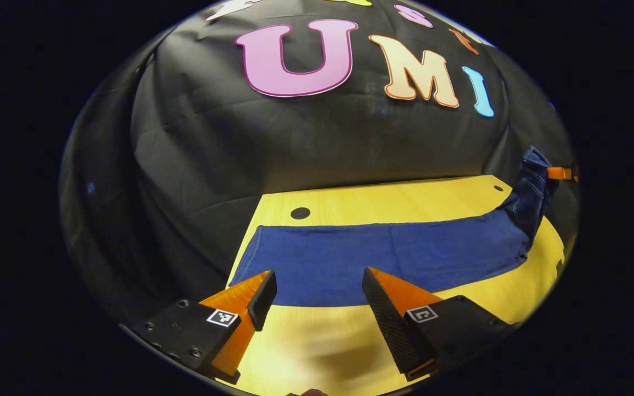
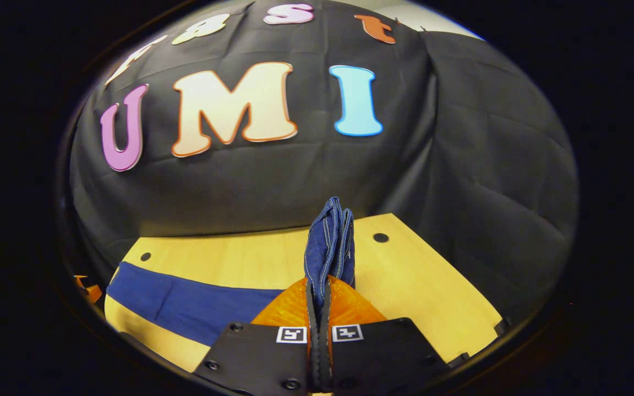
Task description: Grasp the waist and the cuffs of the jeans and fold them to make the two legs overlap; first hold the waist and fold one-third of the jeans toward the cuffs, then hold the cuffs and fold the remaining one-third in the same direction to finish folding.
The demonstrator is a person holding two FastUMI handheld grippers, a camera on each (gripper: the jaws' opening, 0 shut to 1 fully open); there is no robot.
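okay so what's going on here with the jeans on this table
A person is folding jeans on a yellow table with two handheld grippers. The right gripper is shut on one end of the jeans and holds it lifted off the table. The left gripper hangs open just short of the other end, which lies flat. Which end is the waist isn't clear.

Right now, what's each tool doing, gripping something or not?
Left tool: open, holding nothing, above the table.
Right tool: closed on the jeans, lifting one end.
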